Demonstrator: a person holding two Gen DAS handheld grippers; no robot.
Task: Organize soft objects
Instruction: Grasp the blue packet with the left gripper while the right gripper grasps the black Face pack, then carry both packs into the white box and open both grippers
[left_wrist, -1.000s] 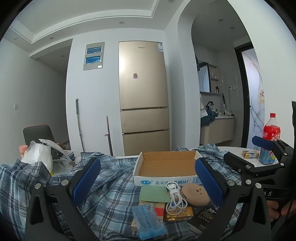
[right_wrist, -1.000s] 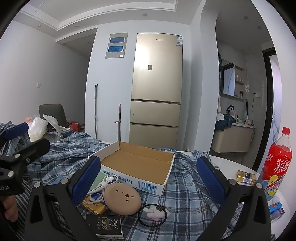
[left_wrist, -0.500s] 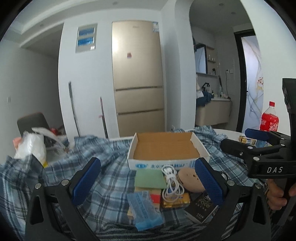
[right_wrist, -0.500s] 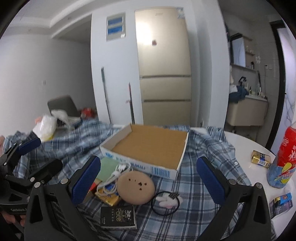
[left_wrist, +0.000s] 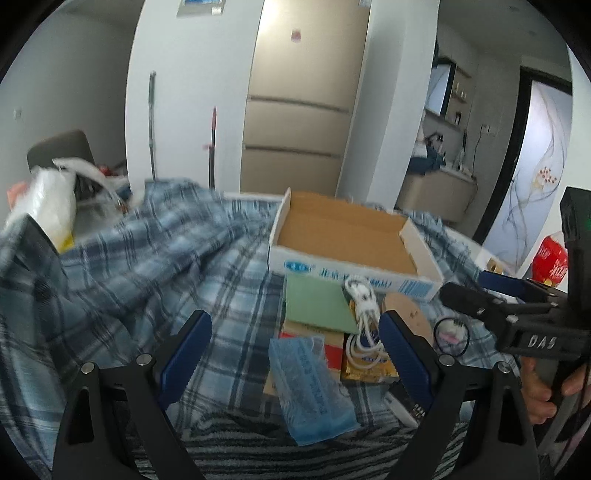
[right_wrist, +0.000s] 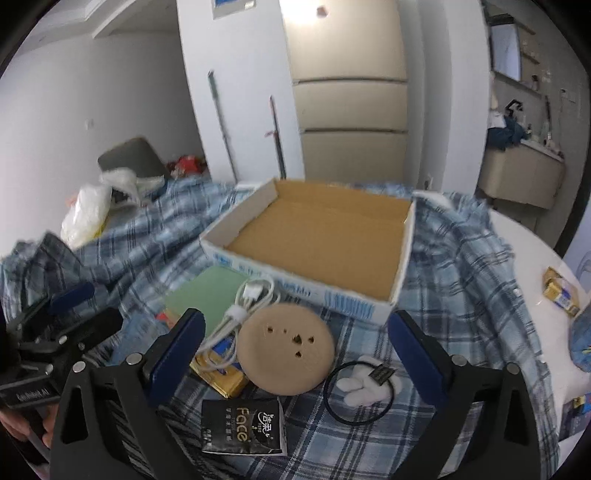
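**Closing in on the pile**

Both claws are approaching the clutter in front of the empty cardboard box (right_wrist: 325, 240). The left gripper (left_wrist: 295, 354) and right gripper (right_wrist: 295, 350) are gaping, jaws just narrowing slightly, gripping nothing. The round tan puff (right_wrist: 286, 352) is lying between the right jaws; next, descending and pinching it.

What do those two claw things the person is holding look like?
Each claw is a black frame with triangle cut-outs, silver bolts and two long blue pads. The left claw looks just like the right claw. The right one carries white letters "DAS" on its side and a small green light on its black handle.
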